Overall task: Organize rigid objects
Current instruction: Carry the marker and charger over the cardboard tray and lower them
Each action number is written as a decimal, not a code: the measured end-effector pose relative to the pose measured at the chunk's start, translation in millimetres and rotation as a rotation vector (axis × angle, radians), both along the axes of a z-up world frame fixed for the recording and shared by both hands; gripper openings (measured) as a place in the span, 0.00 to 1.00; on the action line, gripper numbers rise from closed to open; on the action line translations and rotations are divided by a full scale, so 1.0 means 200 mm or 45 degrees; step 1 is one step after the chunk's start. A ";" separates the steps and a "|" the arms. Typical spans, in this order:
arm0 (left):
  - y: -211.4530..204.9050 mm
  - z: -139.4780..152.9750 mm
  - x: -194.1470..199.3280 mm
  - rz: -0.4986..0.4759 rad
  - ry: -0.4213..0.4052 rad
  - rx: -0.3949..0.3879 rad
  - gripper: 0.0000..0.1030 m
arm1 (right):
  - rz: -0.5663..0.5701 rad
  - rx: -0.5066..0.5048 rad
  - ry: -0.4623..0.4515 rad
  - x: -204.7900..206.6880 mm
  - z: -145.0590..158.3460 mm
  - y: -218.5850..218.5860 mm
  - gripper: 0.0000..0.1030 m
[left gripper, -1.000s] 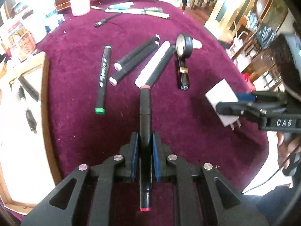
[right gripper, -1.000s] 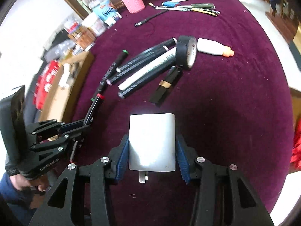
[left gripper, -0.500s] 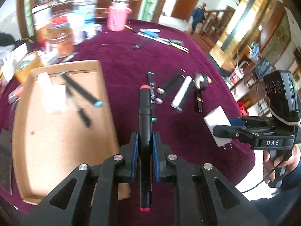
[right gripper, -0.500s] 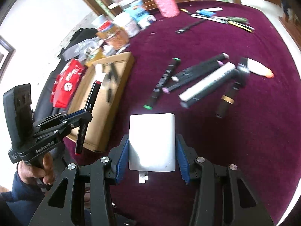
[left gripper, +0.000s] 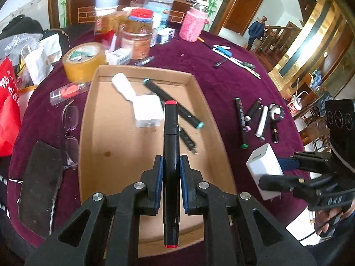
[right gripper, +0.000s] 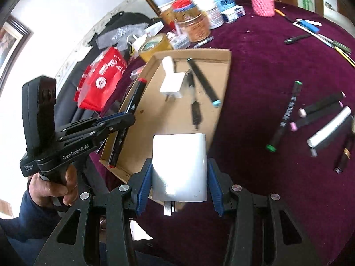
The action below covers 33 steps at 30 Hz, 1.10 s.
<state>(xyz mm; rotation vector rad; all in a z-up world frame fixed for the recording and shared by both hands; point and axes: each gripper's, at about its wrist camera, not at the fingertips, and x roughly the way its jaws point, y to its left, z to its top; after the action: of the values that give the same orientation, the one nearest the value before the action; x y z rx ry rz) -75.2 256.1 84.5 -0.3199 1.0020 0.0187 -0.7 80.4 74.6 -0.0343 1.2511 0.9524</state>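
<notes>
Left claw (left gripper: 170, 170): you have it clamped on the red-capped marker (left gripper: 170, 146) at mid-barrel, so it hangs level over the cardboard tray (left gripper: 93, 146), near its front edge.
Right claw (right gripper: 179, 173): closed flat on the white charger (right gripper: 179, 166), prongs toward you, just off the tray's front right corner.
Tray: already holds a charger and markers, so both likely belong there.
Worktop (right gripper: 277, 51): loose markers (right gripper: 286, 115) wait towards its right edge.

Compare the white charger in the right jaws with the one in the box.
The held charger is clamped in the right gripper, off the table; the boxed charger lies loose on the box floor. The held one sits apart; the boxed one touches a white tube. Both are white, prongs toward the camera.
</notes>
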 end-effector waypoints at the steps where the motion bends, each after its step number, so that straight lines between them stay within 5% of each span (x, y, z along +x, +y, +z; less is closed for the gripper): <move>1: 0.03 -0.01 0.01 0.007 0.006 -0.001 0.12 | 0.012 -0.011 0.004 0.00 -0.01 0.04 0.42; 33: 0.38 -0.30 0.29 0.096 0.179 -0.015 0.12 | 0.065 -0.216 -0.046 0.12 -0.27 0.60 0.42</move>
<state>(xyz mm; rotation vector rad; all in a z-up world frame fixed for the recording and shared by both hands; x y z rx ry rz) -16.4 332.2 24.6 -0.3709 1.1294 0.1049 23.5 199.9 21.6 -0.2168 1.3000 0.8832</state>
